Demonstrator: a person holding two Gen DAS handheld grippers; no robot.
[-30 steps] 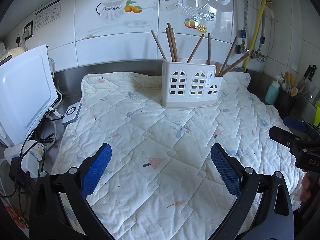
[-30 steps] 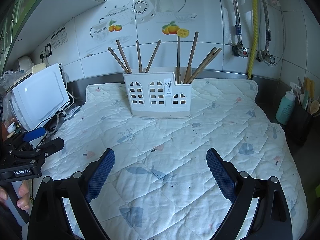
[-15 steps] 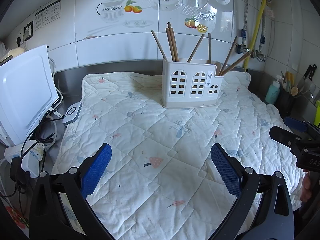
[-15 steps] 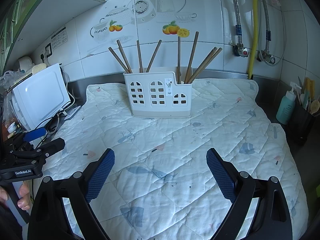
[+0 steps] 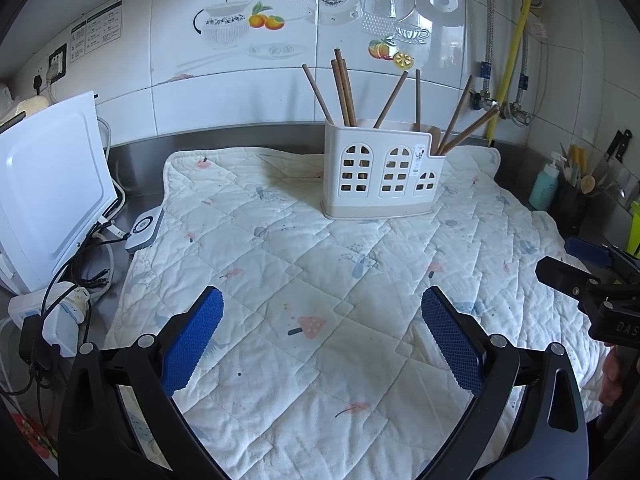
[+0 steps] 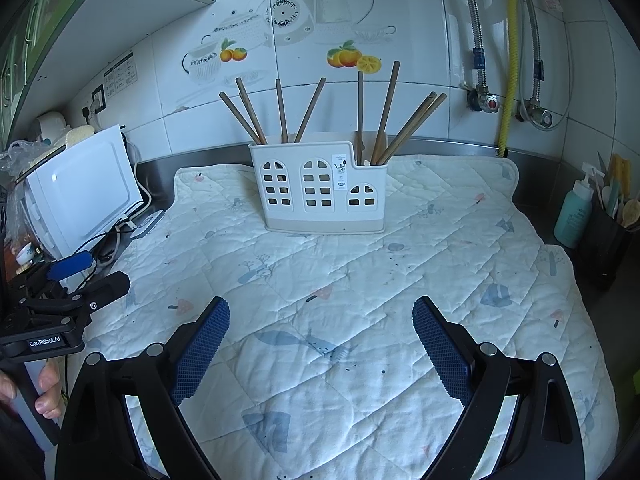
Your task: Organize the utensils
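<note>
A white plastic utensil holder (image 5: 382,174) with arched cut-outs stands at the back of the quilted mat (image 5: 312,280); it also shows in the right wrist view (image 6: 320,188). Several brown wooden chopsticks (image 5: 344,88) stick up out of it, some in the taller left part, some (image 6: 386,114) in the lower right part. My left gripper (image 5: 322,320) is open and empty, low over the mat's near part. My right gripper (image 6: 321,328) is open and empty, also over the near mat. Each gripper shows at the edge of the other's view.
A white appliance (image 5: 44,196) with cables and a power strip (image 5: 60,312) stands left of the mat. A teal bottle (image 6: 574,212) and a dark pot of utensils (image 6: 612,236) stand at the right. Pipes and a yellow hose (image 6: 510,56) run down the tiled wall.
</note>
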